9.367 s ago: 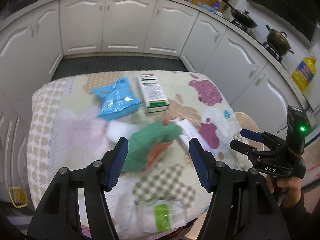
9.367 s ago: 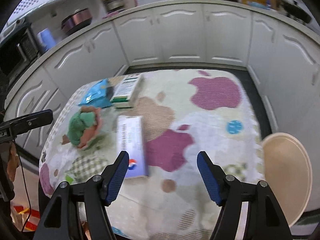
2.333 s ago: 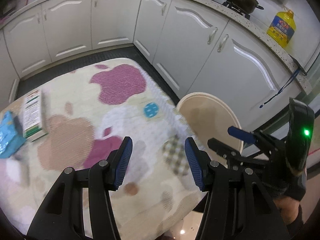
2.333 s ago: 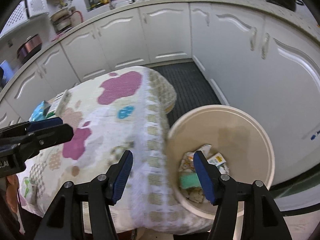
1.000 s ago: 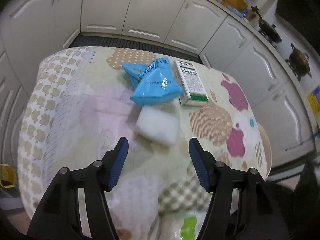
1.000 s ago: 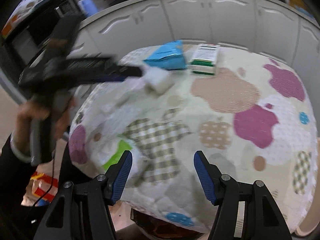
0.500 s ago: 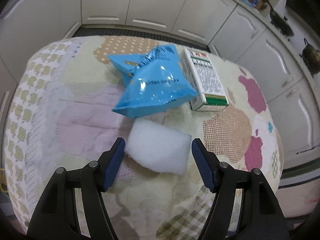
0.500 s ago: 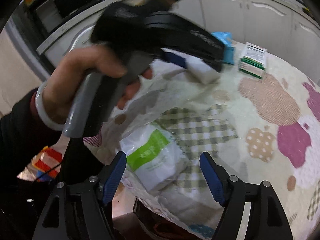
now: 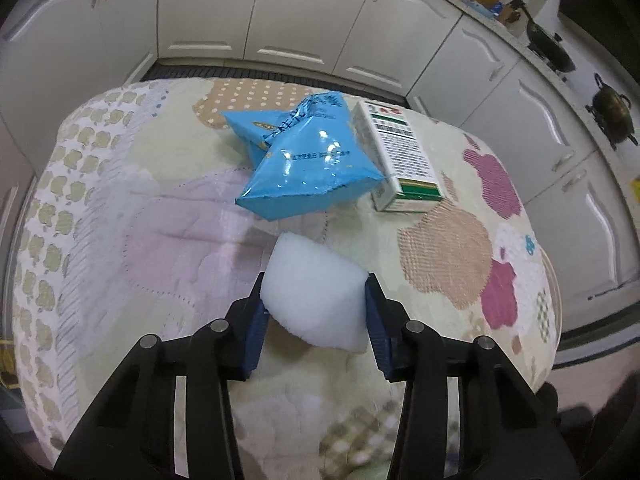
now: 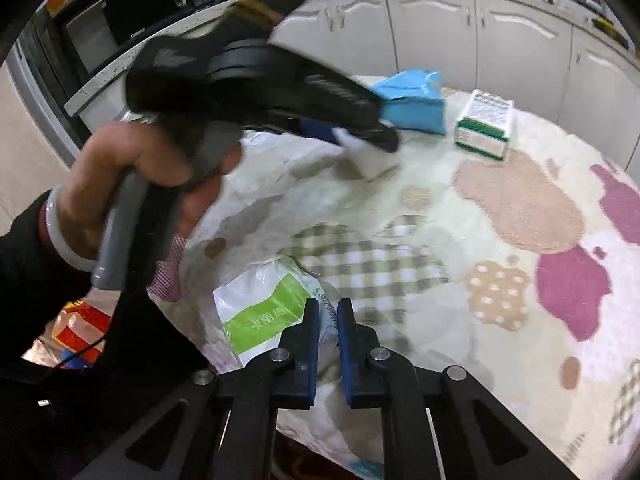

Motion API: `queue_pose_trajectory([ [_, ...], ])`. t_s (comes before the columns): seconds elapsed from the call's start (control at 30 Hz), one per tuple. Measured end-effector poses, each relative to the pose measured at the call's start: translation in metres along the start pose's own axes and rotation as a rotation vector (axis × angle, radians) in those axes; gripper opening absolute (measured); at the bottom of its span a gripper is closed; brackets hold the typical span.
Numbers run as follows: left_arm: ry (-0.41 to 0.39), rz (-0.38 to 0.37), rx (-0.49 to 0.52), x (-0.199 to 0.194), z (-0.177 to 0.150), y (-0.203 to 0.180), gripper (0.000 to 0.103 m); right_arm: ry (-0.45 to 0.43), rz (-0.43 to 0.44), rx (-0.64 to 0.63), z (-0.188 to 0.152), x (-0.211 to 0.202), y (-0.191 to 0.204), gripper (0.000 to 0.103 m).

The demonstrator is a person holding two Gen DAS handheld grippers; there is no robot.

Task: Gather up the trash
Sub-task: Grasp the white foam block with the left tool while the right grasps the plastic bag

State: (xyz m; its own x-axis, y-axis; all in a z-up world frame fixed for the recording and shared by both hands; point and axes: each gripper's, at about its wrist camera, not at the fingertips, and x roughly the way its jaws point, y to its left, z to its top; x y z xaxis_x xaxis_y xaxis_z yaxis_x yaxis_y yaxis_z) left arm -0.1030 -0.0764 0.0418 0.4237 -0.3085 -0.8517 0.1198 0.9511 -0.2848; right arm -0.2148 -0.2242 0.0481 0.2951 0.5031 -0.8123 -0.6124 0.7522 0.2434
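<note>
Jaws clamped: left gripper [image 9: 314,310] on white foam block [image 9: 316,296], right gripper [image 10: 328,332] on plastic bag [image 10: 268,308] — the thin film could slip free when lifted.

White foam block [image 9: 316,294] beside blue packet [image 9: 308,164] – green-white box [image 9: 400,160] adjacent

The left hand-held gripper [image 9: 314,312] pinches a white foam block [image 9: 316,300], seemingly resting on the quilted worktop [image 9: 140,240]. Just beyond lie a blue bag [image 9: 308,164] and a box [image 9: 400,156], touching.
</note>
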Motion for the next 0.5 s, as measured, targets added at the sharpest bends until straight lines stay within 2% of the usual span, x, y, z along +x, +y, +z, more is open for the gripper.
queue_pose_trajectory([
  [0.27,-0.034,-0.013,0.025,-0.031,-0.009,-0.006,0.042,-0.053,-0.070,0.010,-0.004,-0.024,-0.013,0.006],
  [0.5,-0.036,-0.020,0.053,-0.040,-0.018,-0.016,0.042,-0.097,-0.144,0.079,-0.005,-0.051,-0.043,0.006],
])
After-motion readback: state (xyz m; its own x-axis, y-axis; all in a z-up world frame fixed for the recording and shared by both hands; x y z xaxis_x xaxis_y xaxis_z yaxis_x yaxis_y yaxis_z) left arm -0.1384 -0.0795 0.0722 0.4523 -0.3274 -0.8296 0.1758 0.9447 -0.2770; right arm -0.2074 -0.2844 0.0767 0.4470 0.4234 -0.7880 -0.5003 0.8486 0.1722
